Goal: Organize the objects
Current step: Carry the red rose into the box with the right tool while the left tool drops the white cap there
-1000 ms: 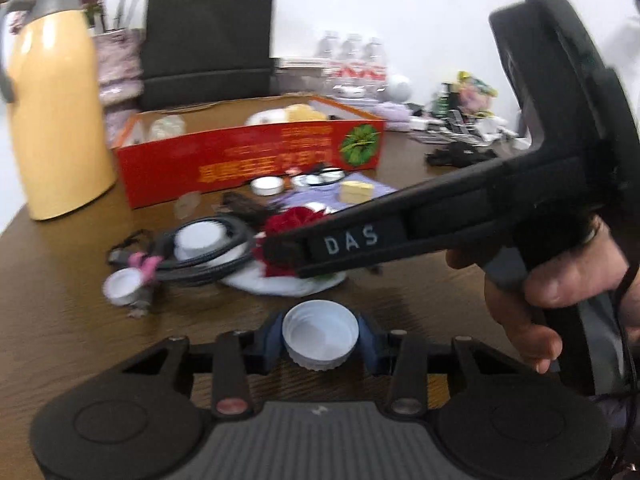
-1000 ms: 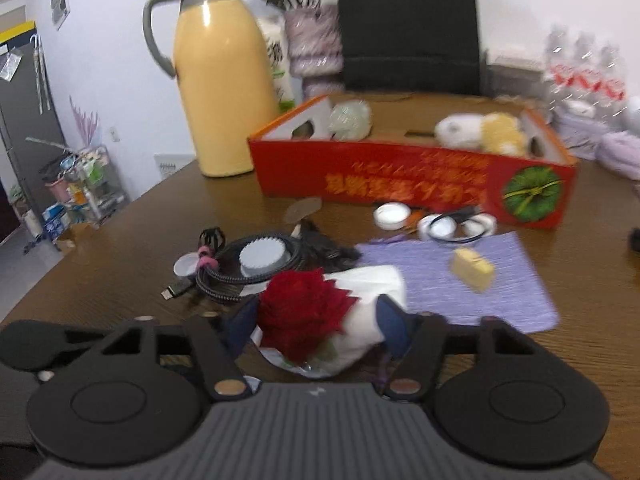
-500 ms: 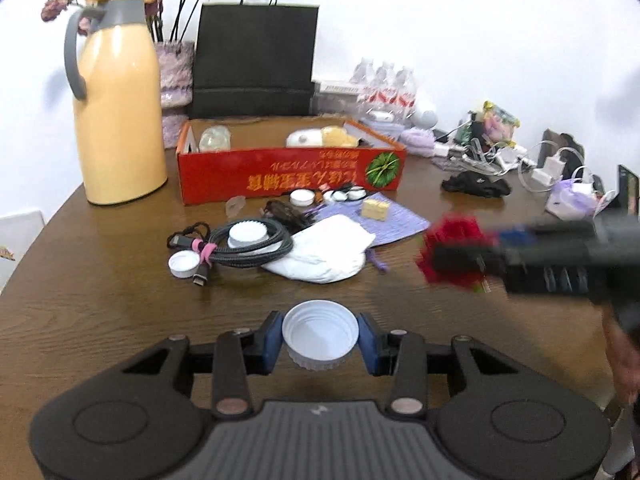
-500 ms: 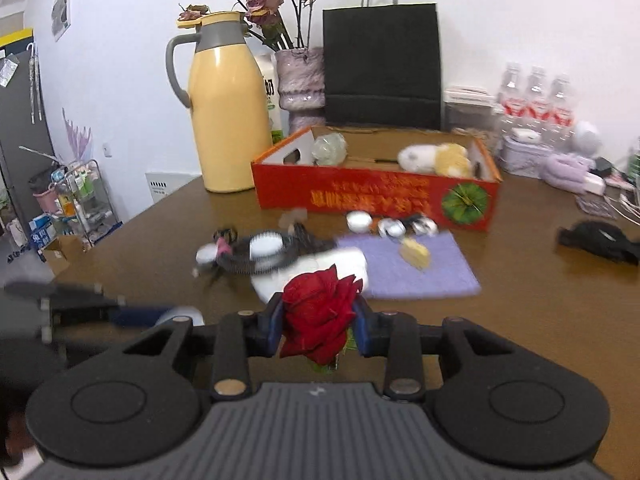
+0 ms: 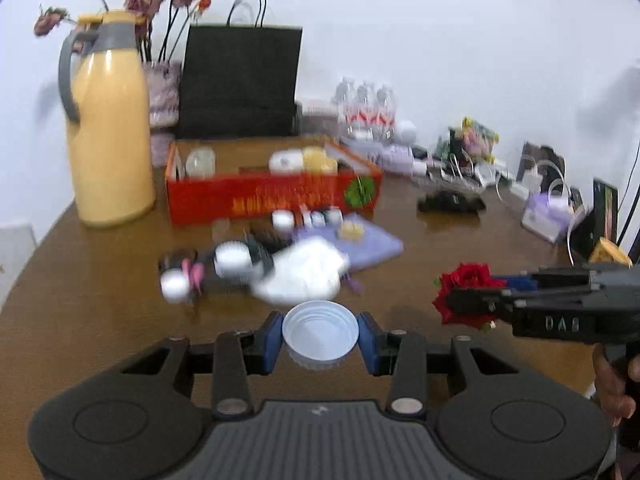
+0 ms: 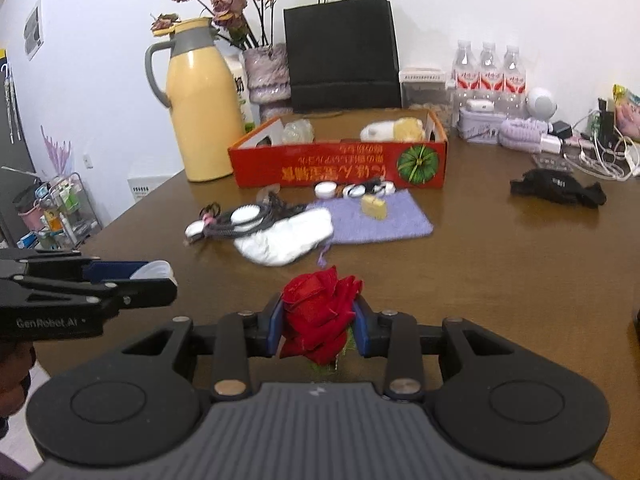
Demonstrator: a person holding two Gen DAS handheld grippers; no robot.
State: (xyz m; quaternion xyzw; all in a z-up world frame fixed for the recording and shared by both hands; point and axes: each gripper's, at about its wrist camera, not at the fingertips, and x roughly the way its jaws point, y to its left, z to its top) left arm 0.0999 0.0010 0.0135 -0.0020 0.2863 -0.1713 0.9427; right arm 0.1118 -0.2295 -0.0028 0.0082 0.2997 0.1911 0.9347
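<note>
The red fabric rose (image 6: 318, 312) sits pinched between the blue pads of the right gripper (image 6: 318, 326), its petals bulging above the pads and a bit of green showing beneath; it hangs clear of the brown wooden table (image 6: 500, 264). In the left wrist view the same rose (image 5: 464, 286) shows at the tip of the right gripper (image 5: 460, 300), which reaches in from the right edge with a hand (image 5: 614, 384) wrapped around its handle.

The white plastic lid (image 5: 320, 330), open side up, is clamped rim to rim between the blue pads of the left gripper (image 5: 320, 334), also held above the table. From the right wrist camera the left gripper (image 6: 160, 276) comes in from the left edge, and the lid (image 6: 154, 270) shows only as a white sliver between its fingers.

Farther back on the table lies a heap of loose things: a crumpled white cloth (image 6: 286, 236), a coiled black cable (image 6: 236, 222) with a second white lid (image 6: 245, 213) resting on it, another small white cap (image 6: 195, 231) at the cable's left end, and a lilac knitted mat (image 6: 384, 220) carrying a small yellow block (image 6: 375, 205). Just behind the mat, a few small round jars (image 6: 352, 190) stand against the front wall of a red cardboard box (image 6: 340, 164), which holds a white and yellow plush item (image 6: 394, 130) and a clear wrapped object (image 6: 296, 132). A yellow thermos jug (image 6: 200, 104) stands to the left of the box, a black paper bag (image 6: 342, 48) behind it, and three water bottles (image 6: 488, 72) to the right. A black strap (image 6: 558, 188) lies well apart on the right.
</note>
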